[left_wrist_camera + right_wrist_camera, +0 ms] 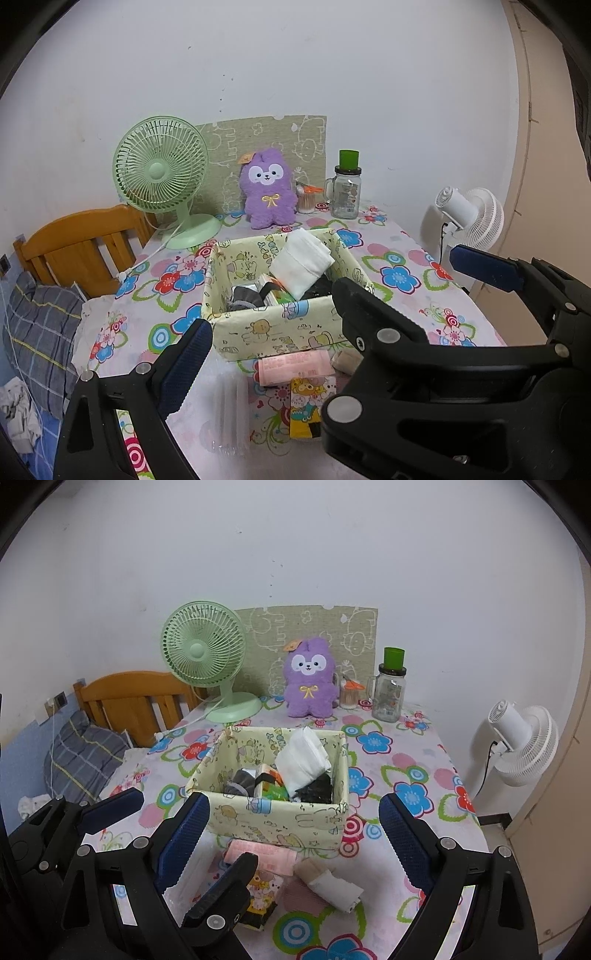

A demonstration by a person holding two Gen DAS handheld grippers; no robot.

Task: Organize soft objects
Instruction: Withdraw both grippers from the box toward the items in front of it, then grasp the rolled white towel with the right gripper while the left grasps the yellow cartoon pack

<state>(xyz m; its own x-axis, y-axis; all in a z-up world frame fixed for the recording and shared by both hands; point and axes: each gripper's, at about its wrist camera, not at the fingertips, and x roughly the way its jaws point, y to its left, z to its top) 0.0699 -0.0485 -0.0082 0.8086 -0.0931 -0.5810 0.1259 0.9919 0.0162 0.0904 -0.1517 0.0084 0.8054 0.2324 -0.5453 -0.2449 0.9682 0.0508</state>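
A pale yellow fabric box (280, 326) (280, 821) stands mid-table, holding a white folded cloth (301, 264) (303, 760), dark socks (242, 781) and other soft items. In front of it lie a pink packet (293, 365) (264, 854), a cartoon-print packet (306, 410) (260, 897) and a rolled beige-and-white sock (328, 884). My left gripper (173, 834) is open and empty at the box's near left; only one of its fingers (186, 365) shows in the left wrist view. My right gripper (295, 849) (395, 277) is open and empty over the items before the box.
A purple plush (269, 190) (310, 679), green fan (162, 181) (207, 661), glass jar (345, 192) (388, 690) and swab cup (349, 696) stand at the table's back. A wooden bed frame (133, 701) is left, a white fan (524, 746) right.
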